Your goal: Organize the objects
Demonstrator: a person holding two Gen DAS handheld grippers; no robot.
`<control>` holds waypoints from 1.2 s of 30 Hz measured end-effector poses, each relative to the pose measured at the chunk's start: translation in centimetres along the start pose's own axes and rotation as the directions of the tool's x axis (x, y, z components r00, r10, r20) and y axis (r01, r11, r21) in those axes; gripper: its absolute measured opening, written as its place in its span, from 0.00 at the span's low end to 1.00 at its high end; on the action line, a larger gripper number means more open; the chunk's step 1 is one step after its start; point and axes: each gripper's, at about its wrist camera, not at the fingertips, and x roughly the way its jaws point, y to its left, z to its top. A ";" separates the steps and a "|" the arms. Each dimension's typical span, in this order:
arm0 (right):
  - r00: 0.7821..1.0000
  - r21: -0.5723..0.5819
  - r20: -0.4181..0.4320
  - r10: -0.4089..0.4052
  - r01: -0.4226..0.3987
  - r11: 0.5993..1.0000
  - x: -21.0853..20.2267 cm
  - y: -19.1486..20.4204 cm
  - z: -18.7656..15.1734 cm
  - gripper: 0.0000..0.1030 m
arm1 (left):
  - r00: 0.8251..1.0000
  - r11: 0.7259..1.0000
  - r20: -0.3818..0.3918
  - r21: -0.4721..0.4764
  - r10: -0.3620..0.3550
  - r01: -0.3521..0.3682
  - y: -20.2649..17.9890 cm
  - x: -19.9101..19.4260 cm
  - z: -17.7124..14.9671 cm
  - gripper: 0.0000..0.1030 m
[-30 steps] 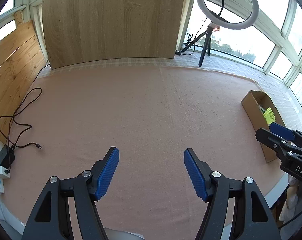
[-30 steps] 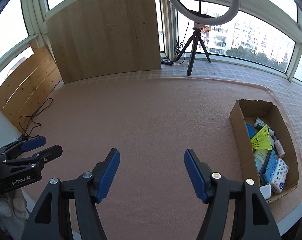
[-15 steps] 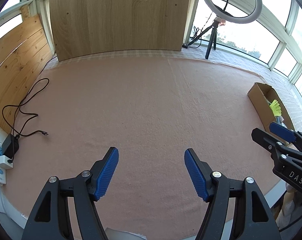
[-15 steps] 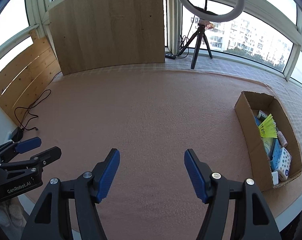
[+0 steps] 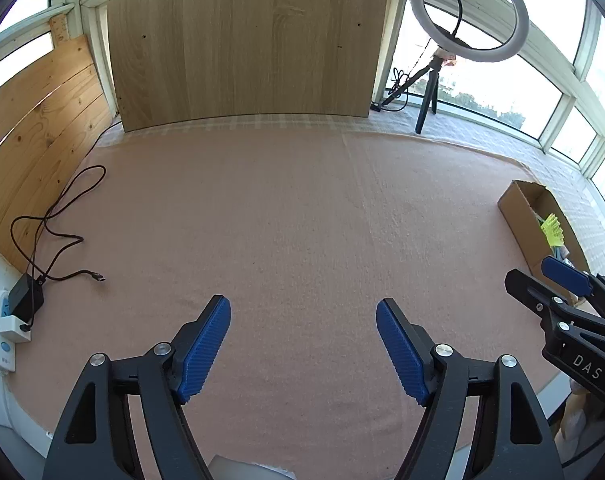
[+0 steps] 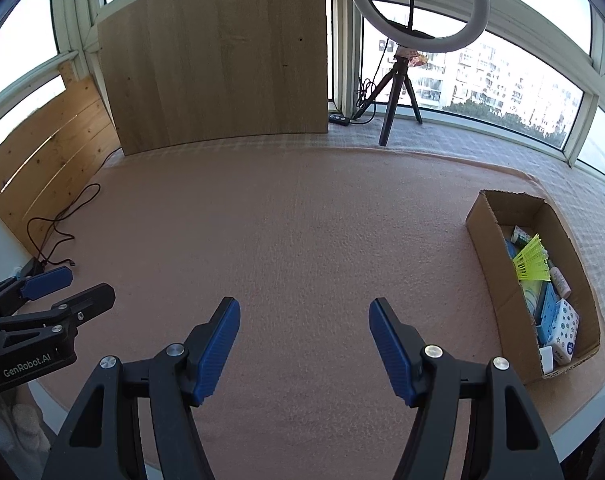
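A cardboard box (image 6: 487,264) stands at the right edge of the pink cloth; it also shows in the left wrist view (image 5: 516,216). Inside lie a yellow shuttlecock (image 6: 531,258), a dotted tissue pack (image 6: 564,330), a small white bottle (image 6: 558,280) and other small items. My left gripper (image 5: 303,344) is open and empty above the front of the cloth. My right gripper (image 6: 304,342) is open and empty, left of the box. Each gripper shows at the edge of the other's view: the right one (image 5: 558,280) and the left one (image 6: 62,288).
A ring light on a tripod (image 6: 398,92) stands at the back by the windows. A wooden board (image 6: 218,60) leans at the back and wooden planks (image 5: 34,120) line the left. A black cable (image 5: 58,216) and charger in a socket strip (image 5: 10,320) lie at left.
Both grippers have drawn back and up a little, so more of the cloth and the back wall shows. Both stay open and empty.
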 end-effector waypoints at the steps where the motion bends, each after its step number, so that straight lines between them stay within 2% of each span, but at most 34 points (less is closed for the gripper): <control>1: 1.000 0.003 0.000 0.000 0.000 1.000 0.0 -0.1 0.0 0.62 | 1.000 1.000 0.000 0.001 0.000 0.000 0.0 0.0 0.0 0.77; 36: 1.000 0.029 -0.023 -0.003 0.003 1.000 0.7 -1.3 0.0 0.62 | 1.000 1.000 -0.006 0.019 -0.002 0.002 -1.2 0.6 0.4 0.80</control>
